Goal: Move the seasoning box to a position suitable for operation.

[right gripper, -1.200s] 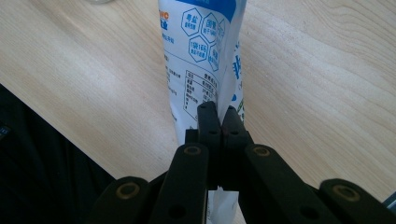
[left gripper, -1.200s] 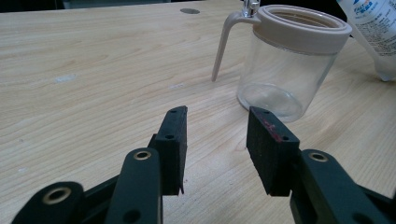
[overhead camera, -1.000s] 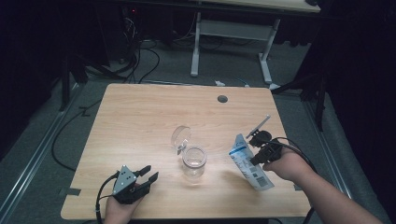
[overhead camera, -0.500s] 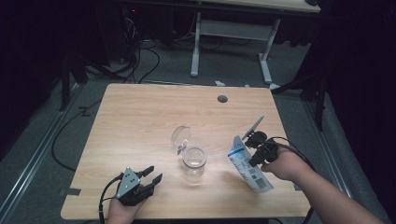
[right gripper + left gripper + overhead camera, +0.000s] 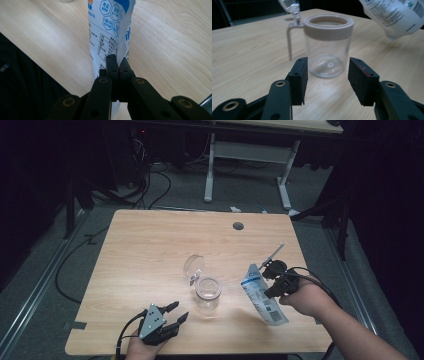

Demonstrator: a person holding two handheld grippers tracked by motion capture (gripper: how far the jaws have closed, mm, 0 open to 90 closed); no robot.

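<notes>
A clear jar point(image 5: 207, 292) with a beige rim stands near the middle front of the wooden table point(image 5: 150, 250), its hinged lid point(image 5: 194, 266) swung up and open. My left gripper point(image 5: 174, 314) lies at the front edge, left of the jar. In the left gripper view its jaws point(image 5: 327, 65) have just been opening; nothing is between them, and the jar point(image 5: 327, 45) stands a little beyond the pads. My right gripper point(image 5: 272, 282) is right of the jar, shut on a white and blue pouch point(image 5: 263, 297). The right gripper view shows the gripper point(image 5: 118, 62) pinching the pouch point(image 5: 110, 27) above the table.
A round cable hole point(image 5: 238, 226) sits in the far part of the tabletop. Beyond the table are a white desk frame point(image 5: 210, 165) and cables on the grey floor point(image 5: 150, 180). Bare wood lies left of and behind the jar.
My left gripper has slid right along the front edge toward the jar, and its jaws stand wider. The right hand and pouch have hardly moved.
</notes>
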